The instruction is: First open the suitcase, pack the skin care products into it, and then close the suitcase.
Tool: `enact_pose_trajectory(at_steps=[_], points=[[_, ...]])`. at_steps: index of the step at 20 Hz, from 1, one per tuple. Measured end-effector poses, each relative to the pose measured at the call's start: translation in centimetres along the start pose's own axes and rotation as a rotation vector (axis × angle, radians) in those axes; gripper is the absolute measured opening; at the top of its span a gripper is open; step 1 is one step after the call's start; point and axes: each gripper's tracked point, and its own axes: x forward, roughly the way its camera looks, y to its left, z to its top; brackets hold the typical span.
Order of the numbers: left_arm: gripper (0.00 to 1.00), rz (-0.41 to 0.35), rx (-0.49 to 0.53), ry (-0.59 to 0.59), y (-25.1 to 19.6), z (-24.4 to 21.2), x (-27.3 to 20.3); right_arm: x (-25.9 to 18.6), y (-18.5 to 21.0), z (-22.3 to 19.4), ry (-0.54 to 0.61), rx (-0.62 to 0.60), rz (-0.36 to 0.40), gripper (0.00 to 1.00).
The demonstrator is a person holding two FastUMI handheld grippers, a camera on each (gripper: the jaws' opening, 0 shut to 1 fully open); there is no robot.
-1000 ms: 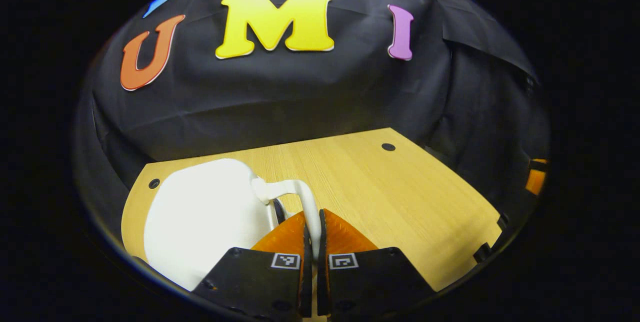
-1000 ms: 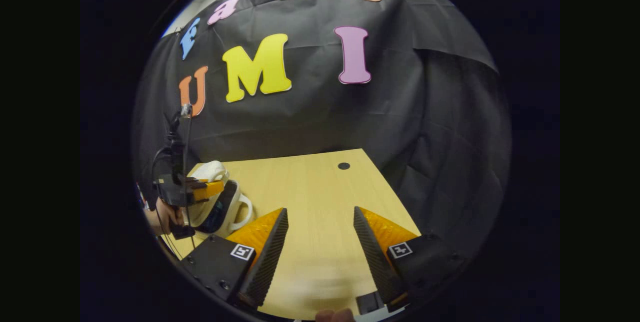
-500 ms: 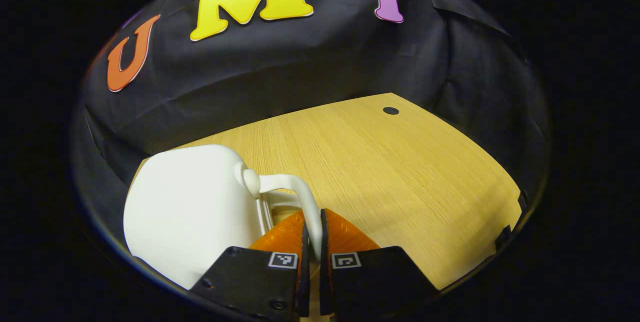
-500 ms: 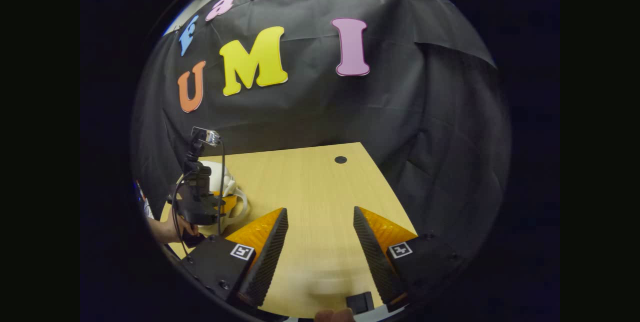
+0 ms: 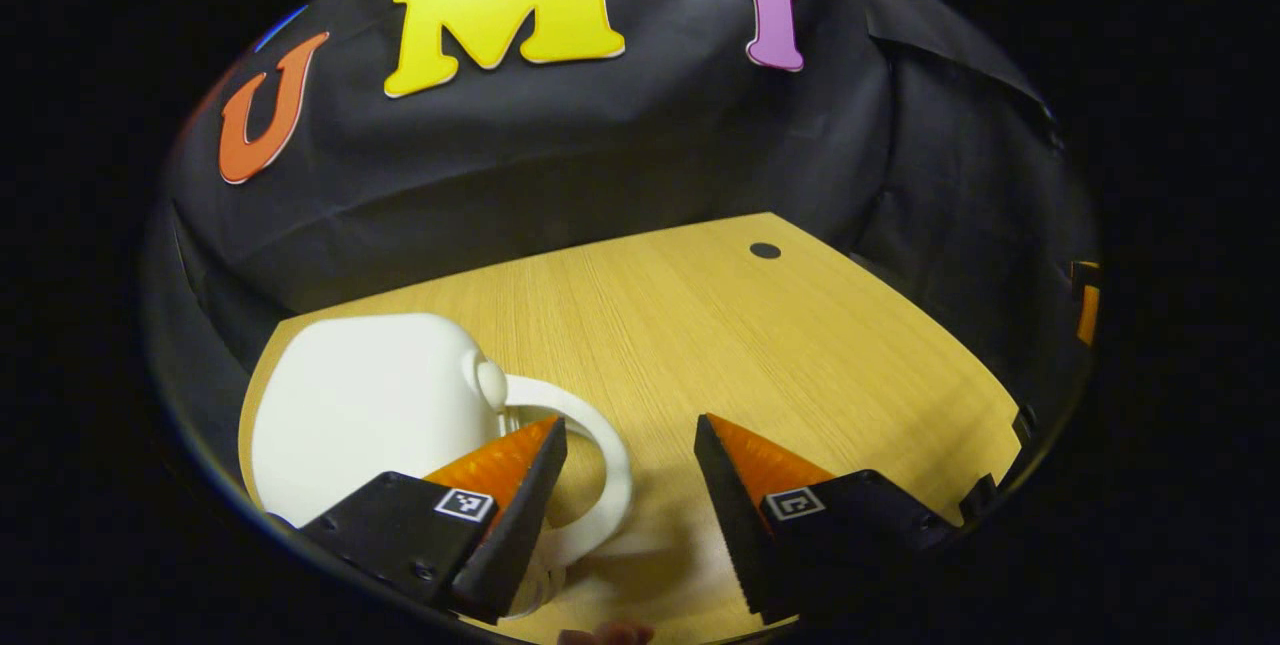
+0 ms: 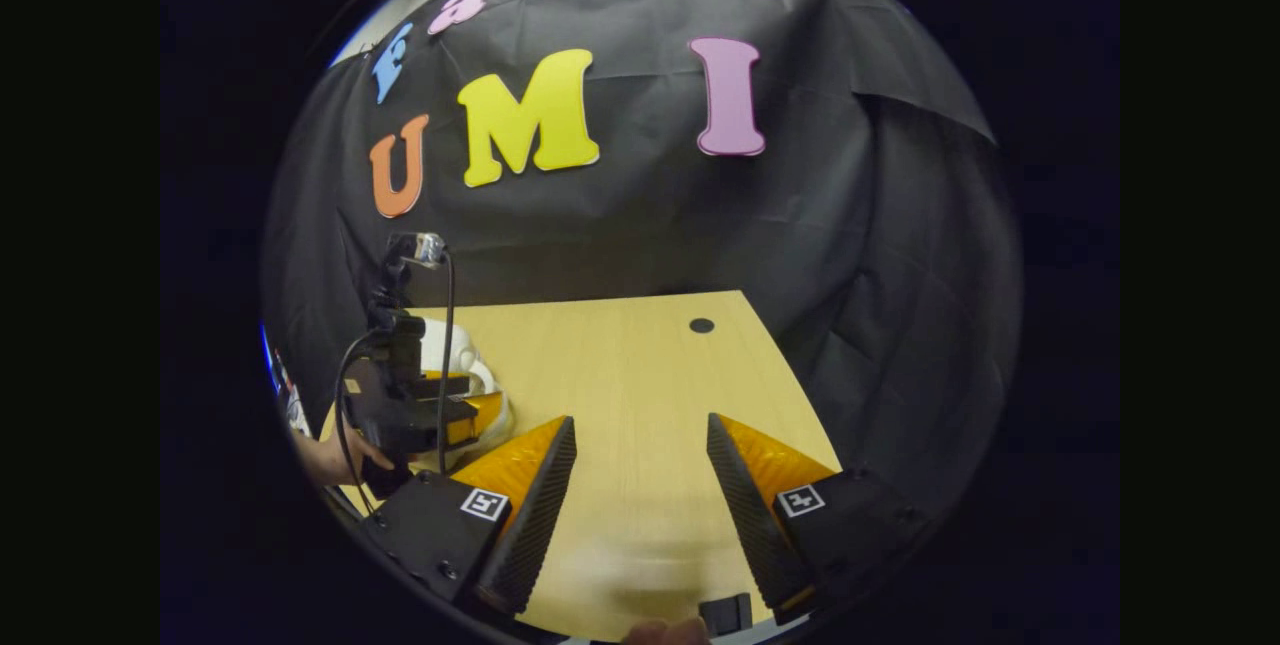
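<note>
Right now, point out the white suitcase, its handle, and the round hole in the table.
suitcase (image 5: 360, 405): left gripper view, on its smooth white shell.
handle (image 5: 612, 470): left gripper view, on the loop's outer curve.
hole (image 5: 765, 250): left gripper view, on the dark spot in the tabletop.

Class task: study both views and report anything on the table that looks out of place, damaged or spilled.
Nothing stands out. The white suitcase lies closed on the wooden table, its handle intact; the left tool and right tool are open.
</note>
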Motion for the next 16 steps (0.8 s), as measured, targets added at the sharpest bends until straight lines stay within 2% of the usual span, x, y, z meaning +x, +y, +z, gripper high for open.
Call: enact_pose_trajectory(at_steps=[1,2,6,9,13,15,16], points=[[0.95,0.038,0.016,-0.047,1.0,1.5,-0.7,0.1,0.5,0.5,-0.011,-0.013,0.005,0.79],[0.99,0.073,0.013,-0.079,2.1,2.9,-1.4,0.2,1.1,1.1,-0.024,-0.022,0.014,0.79],[0.99,0.161,-0.05,-0.27,5.9,9.1,-6.6,0.6,4.1,4.1,-0.107,-0.04,0.048,0.77],[0.99,0.196,-0.128,-0.441,8.0,14.6,-11.9,0.4,6.7,8.3,-0.217,-0.065,0.065,0.79],[0.99,0.203,-0.182,-0.515,10.4,17.8,-16.5,-0.5,9.8,14.2,-0.39,-0.065,0.072,0.78],[0.99,0.267,-0.183,-0.587,12.5,19.2,-18.7,-0.9,11.6,15.8,-0.436,-0.065,0.074,0.79],[0.94,0.288,-0.173,-0.612,13.4,19.7,-19.7,-1.0,12.5,16.2,-0.448,-0.062,0.075,0.77]])
